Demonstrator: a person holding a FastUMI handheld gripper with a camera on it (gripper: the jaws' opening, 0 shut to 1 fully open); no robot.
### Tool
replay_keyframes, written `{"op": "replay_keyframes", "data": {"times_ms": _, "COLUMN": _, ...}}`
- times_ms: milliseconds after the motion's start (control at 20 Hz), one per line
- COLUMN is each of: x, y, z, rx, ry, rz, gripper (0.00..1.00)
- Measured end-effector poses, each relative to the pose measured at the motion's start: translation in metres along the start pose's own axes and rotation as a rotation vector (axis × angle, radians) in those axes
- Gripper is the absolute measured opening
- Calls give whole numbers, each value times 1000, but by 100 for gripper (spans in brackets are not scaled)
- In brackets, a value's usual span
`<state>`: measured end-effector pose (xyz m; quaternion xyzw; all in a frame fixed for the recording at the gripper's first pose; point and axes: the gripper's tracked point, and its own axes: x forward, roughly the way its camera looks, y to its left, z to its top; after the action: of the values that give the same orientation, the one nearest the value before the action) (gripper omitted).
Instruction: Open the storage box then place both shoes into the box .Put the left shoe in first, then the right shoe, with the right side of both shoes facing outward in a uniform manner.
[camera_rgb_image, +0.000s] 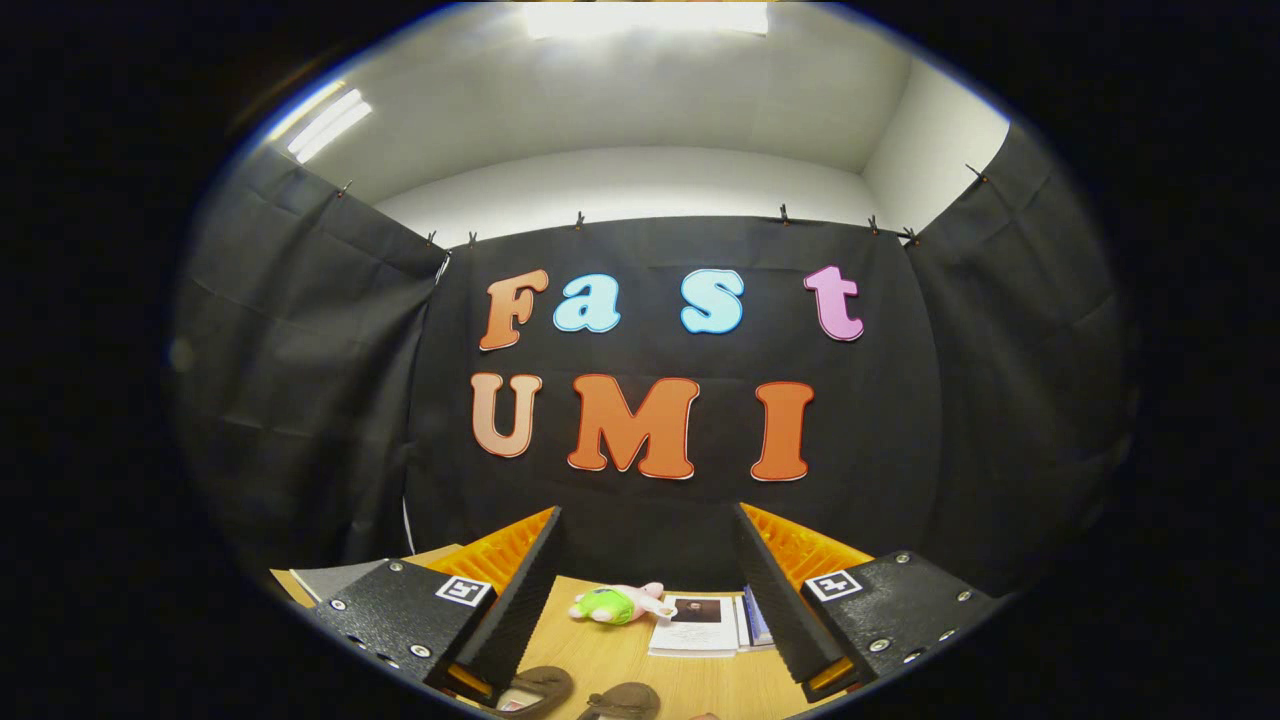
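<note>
A: Where are the shoes?

B: Two brown shoes sit on the wooden table (600, 655), at its near edge. The left one (535, 688) lies just beside the tip of the gripper's left finger; whether they touch I cannot tell. The right one (622, 700) lies between the two fingers, a little nearer the left finger. Both are partly cut off, so I cannot tell which way they face.

A: And the gripper?

B: The gripper (650, 590) is spread wide, with nothing held. Its fingers point forward over the table, and the shoes lie low between and beside them.

A: What else is on the table?

B: Farther off, between the fingers, a small soft toy (615, 604), pink and green, lies on its side. Just right of it lies an open booklet (700, 625), near the right finger. At the far left, beyond the left finger, a grey flat thing (335, 578) shows at the table's corner; I cannot tell what it is.
</note>
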<state>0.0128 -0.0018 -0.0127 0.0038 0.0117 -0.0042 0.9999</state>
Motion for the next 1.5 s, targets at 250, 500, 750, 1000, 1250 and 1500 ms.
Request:
{"op": "replay_keyframes", "data": {"times_ms": 250, "x": 1, "y": 27, "z": -18, "rx": 50, "ry": 46, "rz": 70, "gripper": 98}}
{"op": "replay_keyframes", "data": {"times_ms": 500, "x": 8, "y": 59, "z": -48, "rx": 59, "ry": 107, "rz": 136, "gripper": 98}}
{"op": "replay_keyframes", "data": {"times_ms": 750, "x": 12, "y": 96, "z": -92, "rx": 123, "ry": 219, "rz": 240, "gripper": 98}}
{"op": "replay_keyframes", "data": {"times_ms": 1000, "x": 18, "y": 137, "z": -137, "rx": 217, "ry": 364, "rz": 330, "gripper": 98}}
{"op": "replay_keyframes", "data": {"times_ms": 1250, "x": 12, "y": 181, "z": -182, "rx": 313, "ry": 516, "rz": 429, "gripper": 98}}
{"op": "replay_keyframes", "data": {"times_ms": 1500, "x": 11, "y": 210, "z": -224, "rx": 388, "ry": 655, "rz": 485, "gripper": 98}}
